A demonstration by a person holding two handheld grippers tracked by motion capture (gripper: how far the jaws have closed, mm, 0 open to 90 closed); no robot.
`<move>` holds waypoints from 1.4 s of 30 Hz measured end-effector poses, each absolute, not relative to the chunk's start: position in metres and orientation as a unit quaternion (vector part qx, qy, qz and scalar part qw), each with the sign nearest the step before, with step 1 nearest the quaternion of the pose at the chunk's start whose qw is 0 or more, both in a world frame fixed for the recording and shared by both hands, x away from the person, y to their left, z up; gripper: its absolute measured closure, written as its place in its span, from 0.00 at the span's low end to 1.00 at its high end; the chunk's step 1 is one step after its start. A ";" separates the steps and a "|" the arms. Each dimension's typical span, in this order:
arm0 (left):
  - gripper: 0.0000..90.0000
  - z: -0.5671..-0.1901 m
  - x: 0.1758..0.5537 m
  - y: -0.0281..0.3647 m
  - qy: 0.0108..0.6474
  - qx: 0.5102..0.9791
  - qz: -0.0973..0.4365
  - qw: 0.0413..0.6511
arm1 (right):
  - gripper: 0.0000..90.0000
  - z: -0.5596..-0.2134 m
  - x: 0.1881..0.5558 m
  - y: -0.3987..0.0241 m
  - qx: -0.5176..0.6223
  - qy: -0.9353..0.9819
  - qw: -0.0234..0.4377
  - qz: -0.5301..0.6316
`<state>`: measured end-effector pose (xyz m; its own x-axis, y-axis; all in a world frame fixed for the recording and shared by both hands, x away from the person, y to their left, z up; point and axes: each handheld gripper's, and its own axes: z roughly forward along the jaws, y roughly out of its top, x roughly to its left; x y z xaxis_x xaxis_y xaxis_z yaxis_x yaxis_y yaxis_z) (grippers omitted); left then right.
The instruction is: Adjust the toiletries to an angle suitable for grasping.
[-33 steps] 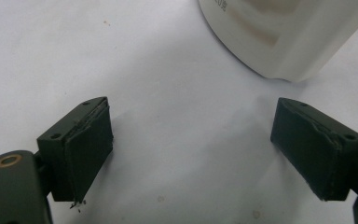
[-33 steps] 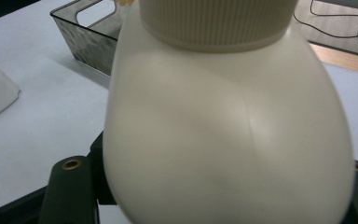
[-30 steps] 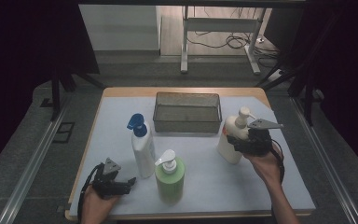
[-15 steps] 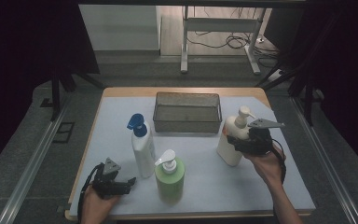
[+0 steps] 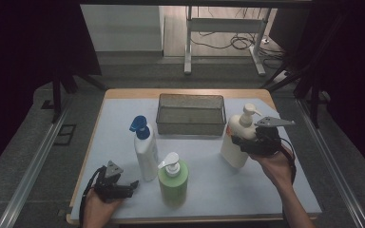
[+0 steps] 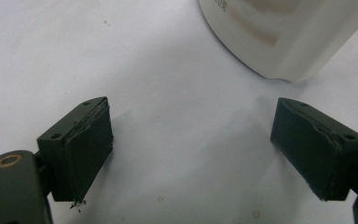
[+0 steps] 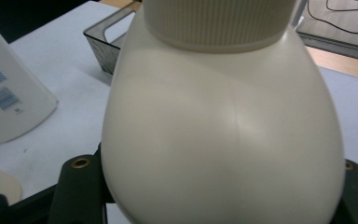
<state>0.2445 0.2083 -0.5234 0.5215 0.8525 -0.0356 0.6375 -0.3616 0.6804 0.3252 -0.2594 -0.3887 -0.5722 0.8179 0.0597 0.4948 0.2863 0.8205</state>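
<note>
A cream pump bottle (image 5: pixel 235 142) is at the right of the white mat, and my right gripper (image 5: pixel 243 141) is shut on its body from the right side. In the right gripper view the bottle's rounded shoulder (image 7: pixel 223 116) bulges between the two jaws of the right gripper (image 7: pixel 219 186). I cannot tell whether its base touches the mat. My left gripper (image 5: pixel 132 185) lies low at the front left, open, with bare mat between its pads (image 6: pixel 191 149). A white bottle with a blue pump (image 5: pixel 145 152) stands just beyond it, with its base (image 6: pixel 279 37) ahead in the left gripper view.
A green pump bottle (image 5: pixel 173 180) stands at the front middle, close to the white one. A dark mesh basket (image 5: pixel 190 128) sits at the back middle, and its corner (image 7: pixel 103 42) lies behind the cream bottle. The table's front edge runs close to both hands.
My right hand has risen a little with the cream bottle still in its grip. The left hand and the other bottles have kept still.
</note>
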 end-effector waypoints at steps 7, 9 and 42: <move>0.14 -0.523 0.244 0.208 0.461 0.808 0.165 0.327 | 0.41 -0.375 0.324 -0.250 0.410 0.785 0.181 0.429; 0.14 -0.523 0.244 0.208 0.461 0.808 0.165 0.327 | 0.41 -0.372 0.324 -0.247 0.405 0.787 0.181 0.428; 0.13 -0.523 0.245 0.208 0.461 0.810 0.161 0.326 | 0.41 -0.341 0.358 -0.196 0.391 0.789 0.180 0.437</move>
<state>0.2453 0.2079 -0.5229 0.5235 0.8511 -0.0394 0.6411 -0.3630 0.6762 0.3582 -0.1955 -0.3415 -0.6288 0.7754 0.0575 0.4600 0.3114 0.8315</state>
